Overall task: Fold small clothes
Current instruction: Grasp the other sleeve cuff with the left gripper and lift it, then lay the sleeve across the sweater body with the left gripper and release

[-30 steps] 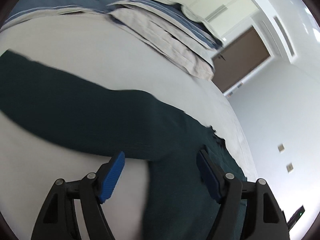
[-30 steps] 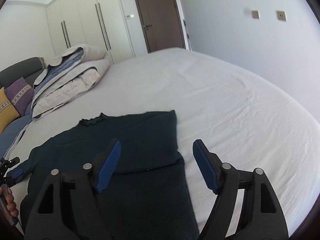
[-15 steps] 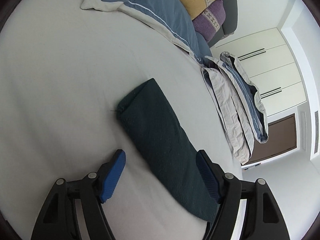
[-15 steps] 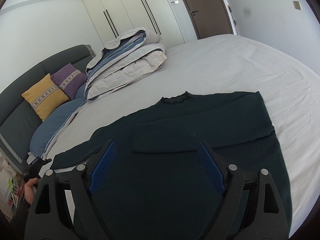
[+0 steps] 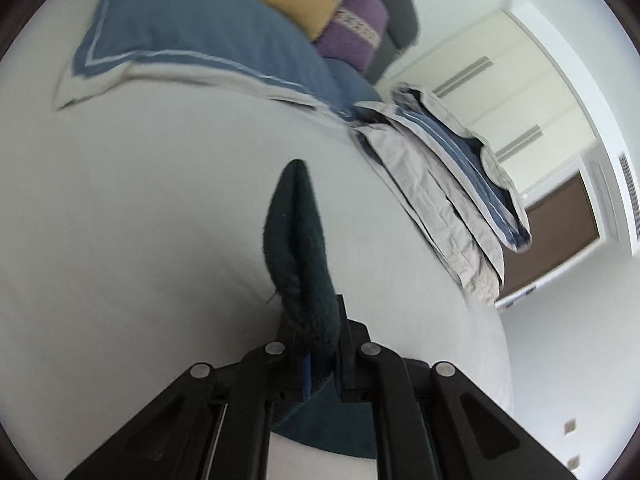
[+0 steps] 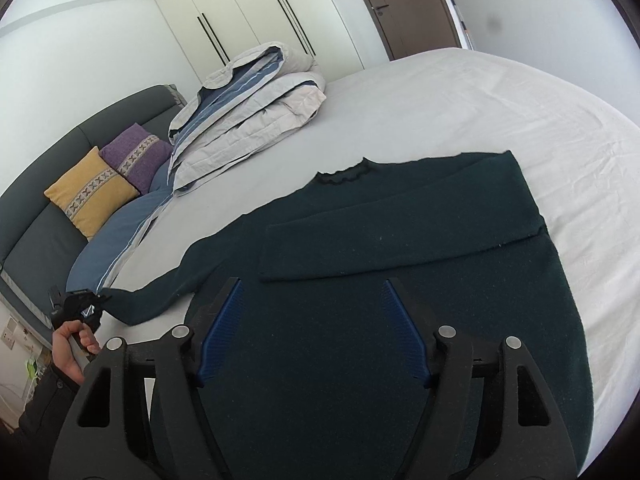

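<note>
A dark green sweater (image 6: 400,280) lies flat on the white bed (image 6: 480,92), its right sleeve folded across the chest. Its left sleeve (image 6: 160,296) stretches out to the left. My left gripper (image 5: 318,340) is shut on the end of that sleeve (image 5: 298,232), which sticks up between the jaws; it also shows in the right wrist view (image 6: 86,302) at the sleeve's tip. My right gripper (image 6: 312,328) is open and empty, hovering over the sweater's lower body.
A folded grey-and-blue duvet (image 6: 248,120) lies at the head side of the bed. Blue pillows (image 5: 192,36), a yellow cushion (image 6: 92,192) and a purple cushion (image 6: 136,156) rest against the dark headboard. Wardrobes and a brown door stand beyond.
My left gripper has closed on the end of the left sleeve, which lay between its open jaws half a second ago. My right gripper has shifted left over the sweater, staying open.
</note>
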A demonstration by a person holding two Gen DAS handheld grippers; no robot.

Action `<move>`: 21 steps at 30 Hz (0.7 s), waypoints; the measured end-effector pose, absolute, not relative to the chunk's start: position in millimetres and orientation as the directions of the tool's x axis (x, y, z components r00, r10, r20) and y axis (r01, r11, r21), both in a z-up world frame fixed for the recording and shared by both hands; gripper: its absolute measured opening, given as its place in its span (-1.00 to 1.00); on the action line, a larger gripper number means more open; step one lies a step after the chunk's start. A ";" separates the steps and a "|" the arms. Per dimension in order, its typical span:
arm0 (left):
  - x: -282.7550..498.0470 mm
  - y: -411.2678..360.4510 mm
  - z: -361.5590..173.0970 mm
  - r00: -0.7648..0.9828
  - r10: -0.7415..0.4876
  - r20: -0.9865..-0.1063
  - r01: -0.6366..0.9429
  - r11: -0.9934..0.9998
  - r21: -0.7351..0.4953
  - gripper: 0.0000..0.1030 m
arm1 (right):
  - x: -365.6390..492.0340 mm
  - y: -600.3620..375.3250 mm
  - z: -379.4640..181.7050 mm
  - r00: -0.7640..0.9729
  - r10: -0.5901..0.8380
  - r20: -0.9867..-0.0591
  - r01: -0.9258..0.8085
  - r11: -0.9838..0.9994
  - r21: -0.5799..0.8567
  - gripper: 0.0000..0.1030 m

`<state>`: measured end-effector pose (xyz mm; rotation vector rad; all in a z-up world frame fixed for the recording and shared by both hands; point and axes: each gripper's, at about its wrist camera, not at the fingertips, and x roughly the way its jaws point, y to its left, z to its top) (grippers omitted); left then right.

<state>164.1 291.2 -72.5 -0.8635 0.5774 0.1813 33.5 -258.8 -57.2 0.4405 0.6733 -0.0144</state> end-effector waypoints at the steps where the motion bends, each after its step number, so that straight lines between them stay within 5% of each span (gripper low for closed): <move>1: 169.7 270.2 -59.0 0.838 -0.092 -0.539 -0.334 0.694 -0.638 -0.85 | 29.7 -264.0 -61.6 0.783 0.124 -0.609 0.165 0.903 0.396 0.25; 8: 200.5 58.4 3.1 0.833 -0.229 -0.505 0.048 0.937 -0.345 -0.85 | 3.9 -306.5 -83.5 0.790 0.087 -0.607 0.250 0.858 0.449 0.24; 15: 202.9 -135.3 -57.1 0.703 -0.320 -0.635 0.329 0.938 -0.107 -0.70 | -15.1 -352.8 -103.2 0.787 0.051 -0.614 0.339 0.796 0.501 0.25; 20: 187.7 -157.2 -86.1 0.674 -0.285 -0.681 0.356 0.934 -0.038 0.49 | -13.4 -373.8 -115.1 0.770 0.059 -0.635 0.366 0.775 0.516 0.26; 21: 180.0 -153.3 -84.3 0.680 -0.290 -0.673 0.358 0.933 -0.040 0.55 | -9.9 -375.4 -116.7 0.769 0.064 -0.636 0.364 0.774 0.518 0.26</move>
